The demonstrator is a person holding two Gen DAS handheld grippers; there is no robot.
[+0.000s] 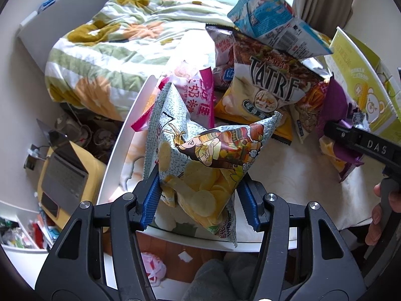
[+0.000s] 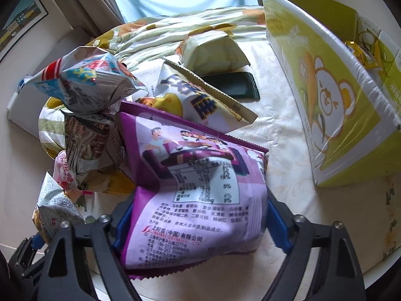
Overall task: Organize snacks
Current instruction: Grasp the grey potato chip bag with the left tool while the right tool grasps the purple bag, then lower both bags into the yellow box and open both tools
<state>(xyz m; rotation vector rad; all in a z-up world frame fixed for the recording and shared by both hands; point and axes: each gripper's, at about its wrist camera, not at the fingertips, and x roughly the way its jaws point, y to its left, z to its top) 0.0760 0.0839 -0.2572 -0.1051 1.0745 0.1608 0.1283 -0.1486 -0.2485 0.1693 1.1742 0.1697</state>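
The left gripper (image 1: 198, 200) is clamped on a grey-patterned chip bag (image 1: 200, 165), blue pads pressed into both sides near the bag's lower end, and the bag looks lifted just off the near edge of the white table (image 1: 120, 150). The right gripper (image 2: 198, 215) is closed around a purple snack bag (image 2: 195, 185) across its middle, pads touching both sides, with the bag resting near the table's near edge on a cream cloth (image 2: 288, 150).

Behind those, a messy heap of bags is stacked toward the table's far left: a "TATRE" bag (image 1: 270, 80), a pink packet (image 1: 198, 95) and a blue-and-white bag (image 1: 270, 17) perched on top. A yellow-green carton (image 2: 338, 87) is parked at the right edge, top open, probably where everything is meant to go. A rumpled floral quilt (image 1: 112, 50) is seen beyond the table.

Handling-wise, these bags are probably light, air-puffed and crinkly, so they can be squashed easily and the chips inside cracked. The film is likely slick too. A grip across the pillowy middle is fine if kept gentle; the crimped seam at either end should be the safer spot.
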